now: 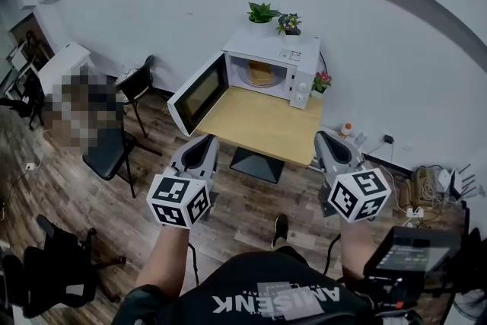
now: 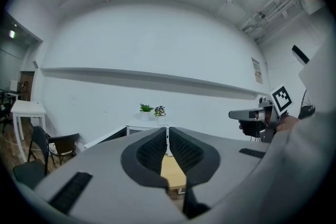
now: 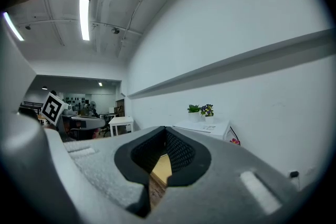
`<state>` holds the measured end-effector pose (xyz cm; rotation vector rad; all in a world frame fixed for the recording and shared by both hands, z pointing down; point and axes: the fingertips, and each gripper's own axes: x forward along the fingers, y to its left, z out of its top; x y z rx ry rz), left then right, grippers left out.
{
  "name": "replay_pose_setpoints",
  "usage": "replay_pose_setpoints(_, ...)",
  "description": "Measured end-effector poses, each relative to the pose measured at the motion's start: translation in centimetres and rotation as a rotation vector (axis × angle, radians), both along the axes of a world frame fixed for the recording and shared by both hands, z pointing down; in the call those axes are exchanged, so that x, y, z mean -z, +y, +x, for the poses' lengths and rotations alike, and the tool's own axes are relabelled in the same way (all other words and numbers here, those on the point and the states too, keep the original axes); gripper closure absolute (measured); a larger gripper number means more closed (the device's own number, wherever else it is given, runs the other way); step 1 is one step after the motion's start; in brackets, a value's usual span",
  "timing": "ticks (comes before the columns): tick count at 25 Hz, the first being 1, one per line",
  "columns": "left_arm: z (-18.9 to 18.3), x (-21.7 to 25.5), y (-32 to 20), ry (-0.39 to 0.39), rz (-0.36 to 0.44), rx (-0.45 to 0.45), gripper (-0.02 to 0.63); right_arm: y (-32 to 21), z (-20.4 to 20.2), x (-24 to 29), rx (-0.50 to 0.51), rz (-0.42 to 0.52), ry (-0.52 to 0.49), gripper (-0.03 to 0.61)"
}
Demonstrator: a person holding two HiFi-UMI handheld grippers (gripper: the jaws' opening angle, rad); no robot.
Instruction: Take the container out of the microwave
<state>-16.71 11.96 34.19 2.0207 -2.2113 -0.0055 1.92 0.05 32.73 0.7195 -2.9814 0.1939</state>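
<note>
While the white microwave oven (image 1: 303, 72) stands at the far edge of the light wooden table (image 1: 259, 125), its door (image 1: 196, 93) swung open to the left, the pale yellow container (image 1: 261, 73) sits inside it. The left gripper (image 1: 205, 139) and right gripper (image 1: 326, 135) hover near the table's near edge, both pinched closed and empty.

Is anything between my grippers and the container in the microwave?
Nothing visible. The microwave door is swung wide to the left, the container sits in the open cavity, and the table in front is bare. The left gripper and right gripper hang short of the table's near edge, jaws together.
</note>
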Motion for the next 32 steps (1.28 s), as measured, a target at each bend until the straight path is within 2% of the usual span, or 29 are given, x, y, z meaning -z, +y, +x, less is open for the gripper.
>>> replay_pose_setpoints(5, -2.0, 0.3, -3.9, 0.011, 0.004, 0.056, 0.612, -4.7, -2.7, -0.1, 0.054, 0.006, 0.017, 0.574)
replay_pose_setpoints(12, -3.4, 0.8, -9.8, 0.018, 0.011, 0.095, 0.612, -11.3, -4.0, 1.2, 0.098, 0.032, 0.010, 0.574)
replay_pose_setpoints(23, -2.5, 0.4, -19.5, -0.015, -0.024, 0.081, 0.612, -20.3, -3.5, 1.0, 0.142, 0.023, -0.005, 0.574)
replay_pose_setpoints(32, -2.1, -0.3, -25.0, -0.031, -0.051, 0.064, 0.612, -25.7, -2.0, 0.3, 0.145, 0.013, -0.005, 0.574)
